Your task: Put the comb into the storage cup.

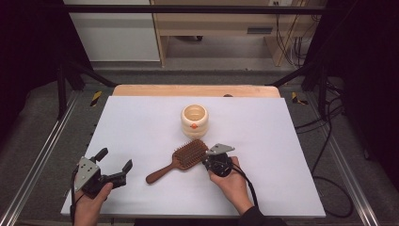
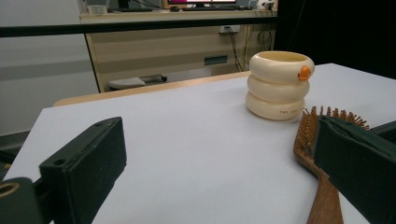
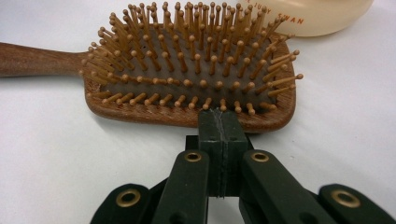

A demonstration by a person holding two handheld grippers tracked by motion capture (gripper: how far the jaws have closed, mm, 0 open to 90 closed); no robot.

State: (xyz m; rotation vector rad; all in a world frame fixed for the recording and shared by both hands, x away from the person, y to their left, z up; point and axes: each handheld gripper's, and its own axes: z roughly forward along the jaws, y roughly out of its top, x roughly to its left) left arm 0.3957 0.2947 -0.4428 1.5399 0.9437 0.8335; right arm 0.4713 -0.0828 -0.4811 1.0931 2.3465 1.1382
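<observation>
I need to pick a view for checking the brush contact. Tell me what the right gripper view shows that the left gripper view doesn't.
Right gripper view: the right tool, jaws pressed together, tips at the edge of the hairbrush head, with every bristle visible.

Left gripper view: the left tool wide open over bare table, and the whole cream ringed pot.

Both: hairbrush, pot, white table.

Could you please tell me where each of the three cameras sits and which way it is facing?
High view: above the person's side, looking forward and down on the table; both hands, left gripper and right gripper show.
Left gripper view: low over the table, between its open jaws, towards the cream pot.
Right gripper view: along its shut jaws at the hairbrush.
All three share hairbrush and pot.
</observation>
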